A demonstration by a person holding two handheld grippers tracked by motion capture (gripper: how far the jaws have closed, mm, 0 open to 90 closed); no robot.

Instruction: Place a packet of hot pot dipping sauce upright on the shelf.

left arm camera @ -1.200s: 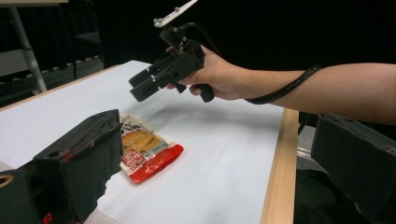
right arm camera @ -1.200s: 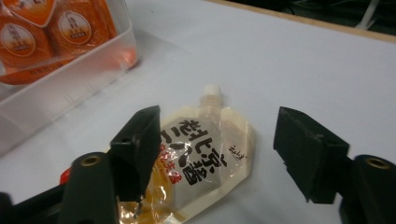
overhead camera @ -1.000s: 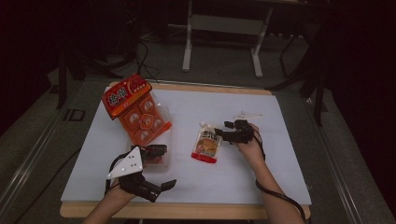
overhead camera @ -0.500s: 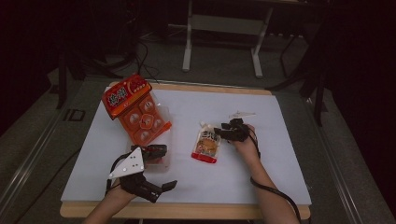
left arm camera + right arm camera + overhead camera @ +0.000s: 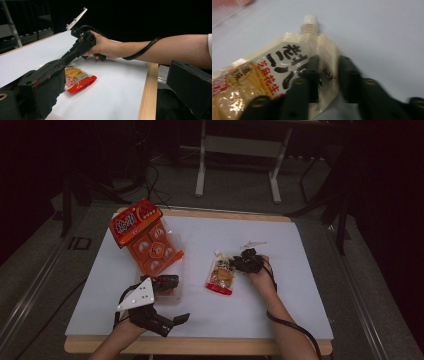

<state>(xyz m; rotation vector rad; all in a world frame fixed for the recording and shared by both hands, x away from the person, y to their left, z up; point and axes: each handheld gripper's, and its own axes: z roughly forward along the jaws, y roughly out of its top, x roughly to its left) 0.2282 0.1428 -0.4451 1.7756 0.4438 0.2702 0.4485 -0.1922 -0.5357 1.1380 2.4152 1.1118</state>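
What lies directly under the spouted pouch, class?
The spouted pouch lies flat on the white table cover, with the right gripper straddling its upper edge. Anything beneath the pouch itself is hidden.

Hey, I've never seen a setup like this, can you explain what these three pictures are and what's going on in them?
A person sits at a white table holding a handheld claw tool in each hand. The high view looks down from above. The other two come from cameras riding on each claw.

On the table lie an orange snack pack and a spouted food pouch.

The right claw has its two black jaws astride the pouch's edge near the white cap, close to pinching it; I cannot tell if they grip yet. The left claw rests open at the pack's near end.
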